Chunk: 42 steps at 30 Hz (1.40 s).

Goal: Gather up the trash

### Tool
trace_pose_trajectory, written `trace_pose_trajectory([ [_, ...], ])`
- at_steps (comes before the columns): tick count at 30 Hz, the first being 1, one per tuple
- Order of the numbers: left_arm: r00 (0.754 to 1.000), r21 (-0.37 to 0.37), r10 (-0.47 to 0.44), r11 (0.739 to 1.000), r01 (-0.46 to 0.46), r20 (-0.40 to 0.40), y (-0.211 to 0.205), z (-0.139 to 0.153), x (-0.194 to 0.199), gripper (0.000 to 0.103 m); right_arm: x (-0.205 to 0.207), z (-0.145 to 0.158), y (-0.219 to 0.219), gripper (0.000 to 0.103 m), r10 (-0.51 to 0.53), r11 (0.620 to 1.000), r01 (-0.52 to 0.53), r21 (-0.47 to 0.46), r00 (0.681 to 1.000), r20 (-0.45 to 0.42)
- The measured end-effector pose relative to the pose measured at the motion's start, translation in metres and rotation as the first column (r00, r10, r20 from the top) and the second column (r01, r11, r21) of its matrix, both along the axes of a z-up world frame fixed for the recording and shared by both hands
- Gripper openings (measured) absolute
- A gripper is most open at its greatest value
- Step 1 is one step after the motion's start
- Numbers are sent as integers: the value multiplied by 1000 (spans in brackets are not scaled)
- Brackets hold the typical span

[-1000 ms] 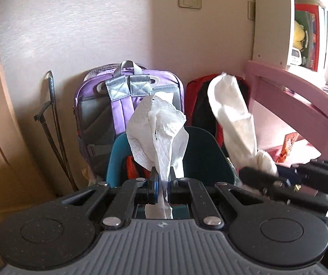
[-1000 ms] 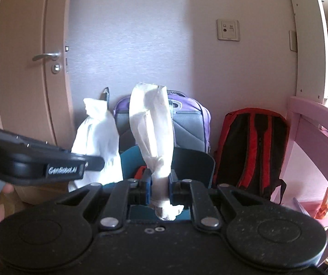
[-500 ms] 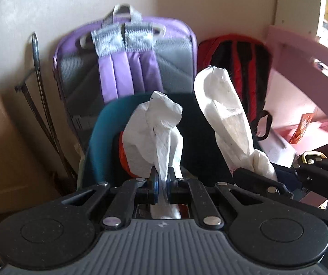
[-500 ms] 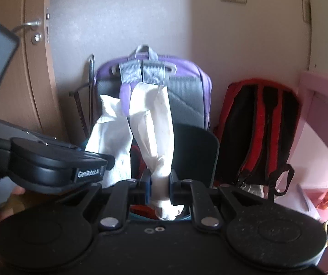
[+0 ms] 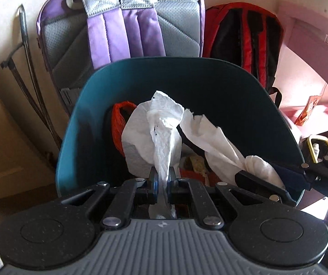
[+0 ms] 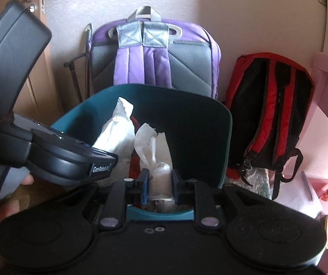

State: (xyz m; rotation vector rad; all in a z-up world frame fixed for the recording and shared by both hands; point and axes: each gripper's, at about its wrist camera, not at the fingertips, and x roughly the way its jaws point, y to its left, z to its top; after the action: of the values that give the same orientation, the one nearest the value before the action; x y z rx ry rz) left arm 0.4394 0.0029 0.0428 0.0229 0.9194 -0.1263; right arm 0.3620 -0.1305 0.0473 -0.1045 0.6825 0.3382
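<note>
Both tissues hang over the open teal bin (image 5: 90,105), which fills the middle of each frame, so the step in hand looks like the drop. The left hand-held gripper (image 5: 161,184) is clenched on the left tissue (image 5: 161,135), pinching its twisted lower end while the loose upper part stands above the fingers, inside the bin's mouth. The right hand-held gripper (image 6: 158,182) has its jaws spread somewhat wider, yet the right tissue (image 6: 154,155) is wedged between them, its wad touching both pads; in the left view that tissue (image 5: 212,142) leans toward the frame's center. To do this well, each gripper should sit fully past the near rim (image 6: 159,215) before it lets go, because paper this light can drift or cling to a pad. Opening wide and tipping the fingers downward should help the wad fall free. Trash already lies in the bin, including something red (image 5: 118,126) at the left. A purple backpack (image 6: 154,52) and a red backpack (image 6: 271,105) stand behind the bin, clear of the drop.
</note>
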Motion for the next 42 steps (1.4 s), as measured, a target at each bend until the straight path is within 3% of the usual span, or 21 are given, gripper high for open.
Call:
trace_pose_trajectory([
  [2,1000,-16,13,1000,-13,-14,2,-1,0,16,0,1,-1,22,-3,1000,3,4,1000,-7],
  [5,1000,-28,8,1000,-8,-11,2,2,-5,39,-3,4,-1,32,-6,1000,6,7,1000,-8],
  [9,999,6,17,1000,-18,32,0,13,-18,57,-10,9,-4,38,-18,1000,18,15,1000,3],
  [15,996,0,27,1000,-28,89,6,34,-44,72,-27,25,-17,49,-30,998,29,57,999,17],
  [33,957,-70,28,998,-8,288,16,101,-166,81,-121,81,-41,59,11,993,-25,111,992,129],
  [42,940,-86,24,996,6,339,25,110,-214,85,-160,100,-55,60,23,990,-47,136,984,175],
])
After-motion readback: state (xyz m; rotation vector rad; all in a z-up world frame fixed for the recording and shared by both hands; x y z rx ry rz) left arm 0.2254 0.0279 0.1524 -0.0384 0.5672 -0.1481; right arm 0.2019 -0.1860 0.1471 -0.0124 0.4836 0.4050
